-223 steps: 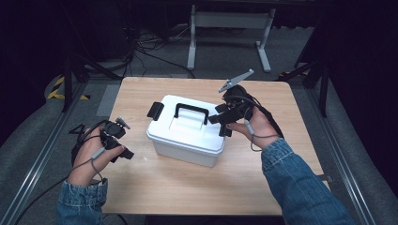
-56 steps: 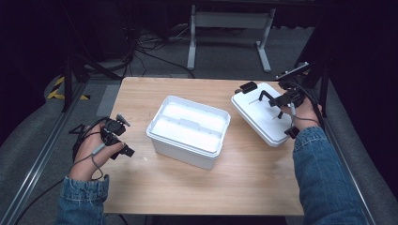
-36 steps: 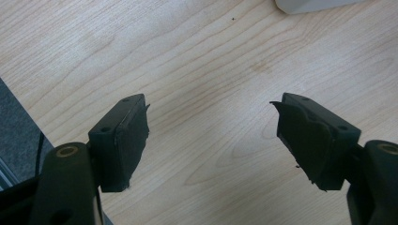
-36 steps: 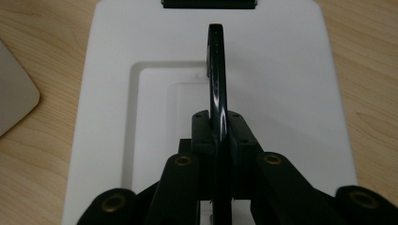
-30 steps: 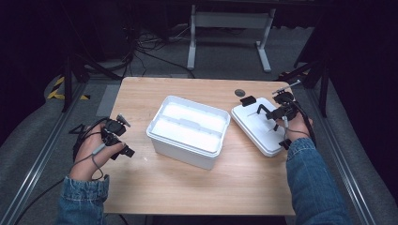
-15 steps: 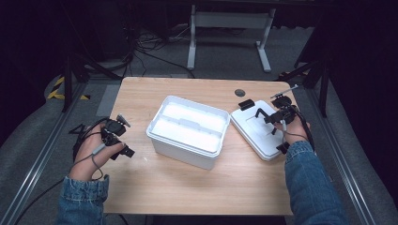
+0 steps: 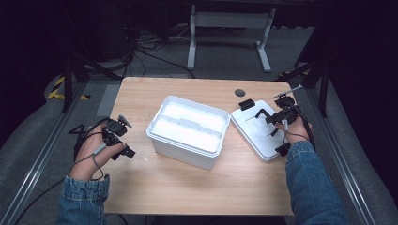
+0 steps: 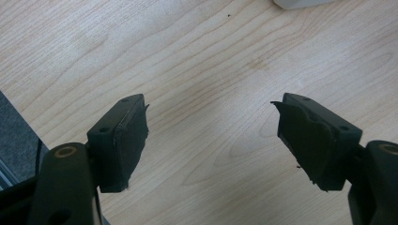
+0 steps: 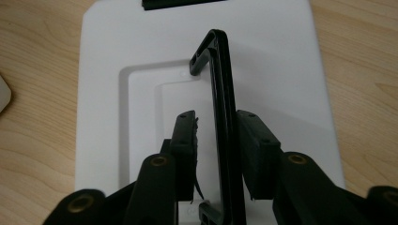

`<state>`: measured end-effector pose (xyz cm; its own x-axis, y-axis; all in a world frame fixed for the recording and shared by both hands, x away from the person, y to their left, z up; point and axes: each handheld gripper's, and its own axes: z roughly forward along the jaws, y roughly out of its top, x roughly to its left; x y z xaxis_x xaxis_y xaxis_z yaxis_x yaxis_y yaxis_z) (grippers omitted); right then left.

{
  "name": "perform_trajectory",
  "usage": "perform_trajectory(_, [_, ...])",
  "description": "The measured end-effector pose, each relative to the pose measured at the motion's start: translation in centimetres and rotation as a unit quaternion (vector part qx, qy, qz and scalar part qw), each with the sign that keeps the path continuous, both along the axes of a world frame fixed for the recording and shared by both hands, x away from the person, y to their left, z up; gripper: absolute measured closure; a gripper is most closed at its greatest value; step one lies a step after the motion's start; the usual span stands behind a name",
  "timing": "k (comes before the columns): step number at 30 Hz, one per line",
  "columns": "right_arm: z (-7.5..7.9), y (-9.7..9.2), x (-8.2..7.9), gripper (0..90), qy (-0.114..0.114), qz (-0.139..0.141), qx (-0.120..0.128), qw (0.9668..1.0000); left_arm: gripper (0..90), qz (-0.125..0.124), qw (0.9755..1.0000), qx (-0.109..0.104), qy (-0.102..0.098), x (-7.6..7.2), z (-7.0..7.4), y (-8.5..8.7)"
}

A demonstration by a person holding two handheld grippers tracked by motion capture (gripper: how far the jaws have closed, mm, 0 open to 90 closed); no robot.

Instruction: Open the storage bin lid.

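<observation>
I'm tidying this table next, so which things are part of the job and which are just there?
In the job:
- white lid, flat on the table
- its black handle, between the right tongs, which have just been opening
- open white box

Just there:
- left tongs, open over bare wood
- grey metal stand behind the table

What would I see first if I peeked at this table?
First you'd spot the big white box standing open in the middle of the wooden table. Its white lid lies flat to the right, and the right tool sits over the lid's black handle, its jaws just opening with the handle between them. The left tool rests open near the left edge, holding nothing.
</observation>
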<state>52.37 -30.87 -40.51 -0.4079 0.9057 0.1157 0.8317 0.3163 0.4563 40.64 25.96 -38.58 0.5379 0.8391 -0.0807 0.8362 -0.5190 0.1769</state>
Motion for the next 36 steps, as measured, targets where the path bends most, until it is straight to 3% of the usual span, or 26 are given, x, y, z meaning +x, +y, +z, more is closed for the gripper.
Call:
perform_trajectory(3, [0.5,-0.5,-0.2,58.8,-0.01,-0.008,0.009,0.9999,25.5,0.0,1.0,0.0,-0.001,0.1,0.0,-0.1])
perform_trajectory(8, [1.3,-0.5,-0.7,56.0,-0.031,-0.005,0.012,0.9994,25.5,-0.003,1.0,0.003,-0.001,0.2,0.0,-0.3])
perform_trajectory(16, [3.6,0.2,-2.6,54.7,-0.065,0.022,0.023,0.9974,25.5,0.004,1.0,0.0,-0.004,-0.1,0.1,0.1])
perform_trajectory(20, [4.9,1.2,-4.7,54.0,-0.082,0.049,0.032,0.9949,25.5,0.005,0.9999,-0.003,-0.011,-0.1,0.2,0.3])
perform_trajectory(24, [5.8,2.0,-6.2,53.8,-0.087,0.07,0.032,0.9933,25.4,0.003,1.0,-0.006,-0.006,-0.5,0.2,0.2])
perform_trajectory(25, [6.3,2.4,-7.3,53.5,-0.086,0.082,0.039,0.9922,25.4,-0.001,1.0,-0.002,-0.008,-0.5,0.2,0.3])
perform_trajectory(29, [6.5,3.2,-8.6,52.6,-0.071,0.1,0.043,0.9916,25.4,0.005,0.9999,-0.005,-0.011,-0.9,0.3,0.7])
perform_trajectory(36, [6.6,4.6,-10.5,52.3,-0.069,0.129,0.049,0.9881,24.8,0.001,1.0,-0.003,-0.007,-1.0,0.3,0.6])
